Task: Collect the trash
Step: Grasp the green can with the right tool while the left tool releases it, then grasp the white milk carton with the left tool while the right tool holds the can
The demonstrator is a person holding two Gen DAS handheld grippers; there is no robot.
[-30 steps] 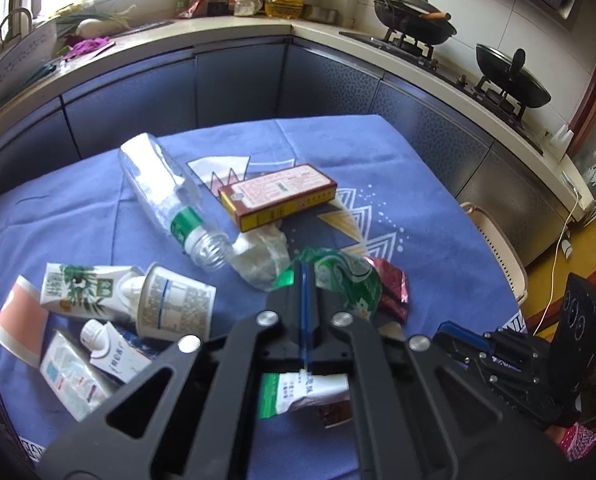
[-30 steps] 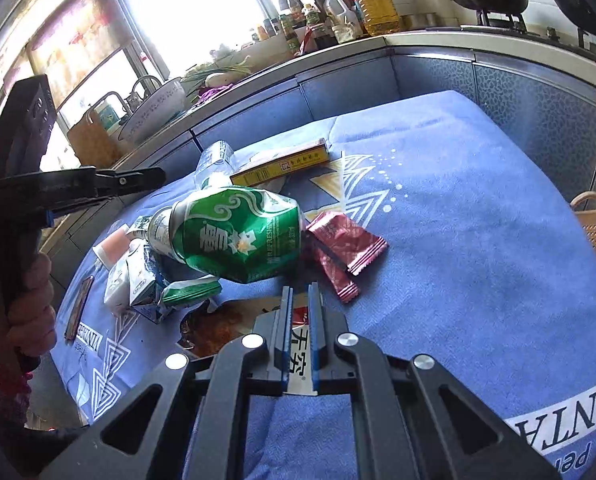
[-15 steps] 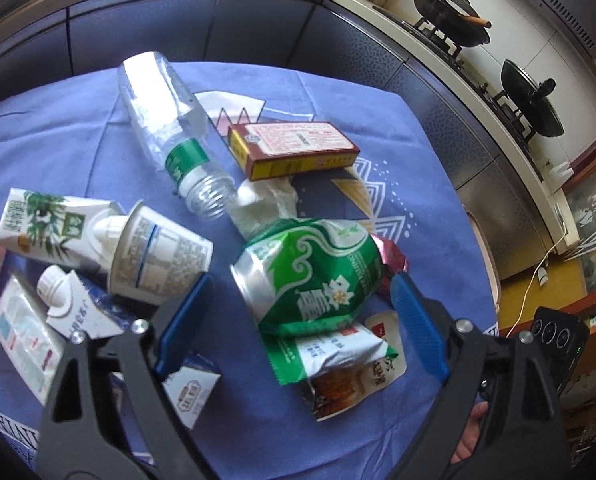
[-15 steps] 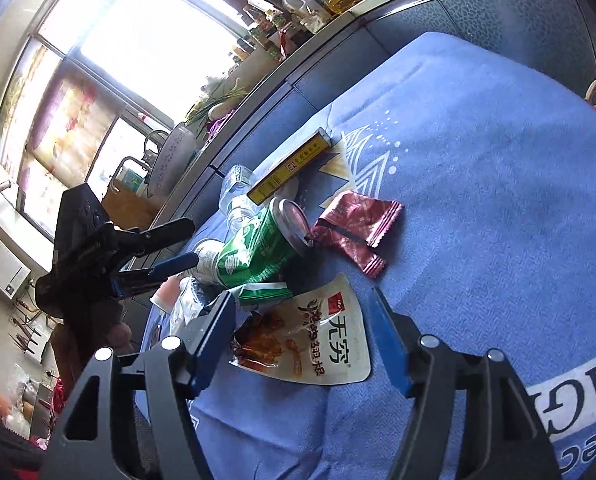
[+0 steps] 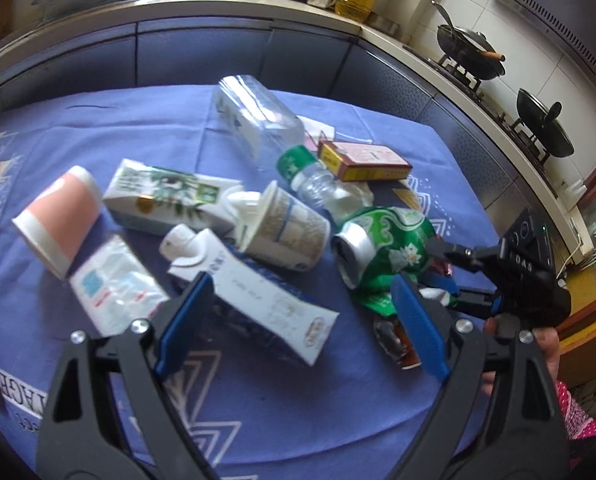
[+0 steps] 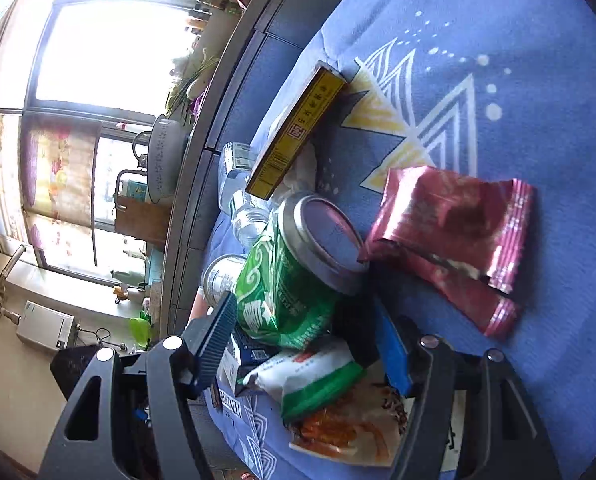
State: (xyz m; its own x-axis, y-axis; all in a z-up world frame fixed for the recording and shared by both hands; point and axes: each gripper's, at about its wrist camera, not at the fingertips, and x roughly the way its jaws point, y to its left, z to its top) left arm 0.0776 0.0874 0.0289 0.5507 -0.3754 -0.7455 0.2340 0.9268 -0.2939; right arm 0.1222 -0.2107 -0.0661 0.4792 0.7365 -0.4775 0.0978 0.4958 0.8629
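Left gripper (image 5: 298,320) spread over a white carton (image 5: 254,296). Right gripper (image 6: 309,344) spread around the green can (image 6: 294,280), mid-worktop (image 6: 517,40), not pinching it

Glossy crumpled metal can (image 5: 381,246); matt cloth tablecloth (image 5: 138,128).

Counted on the tablecloth: two cartons (image 5: 166,200) (image 5: 258,296), two cups (image 5: 58,220) (image 5: 282,228), one plastic bottle (image 5: 266,132), one green can (image 5: 381,244), one box (image 5: 363,160), one red wrapper (image 6: 453,216).
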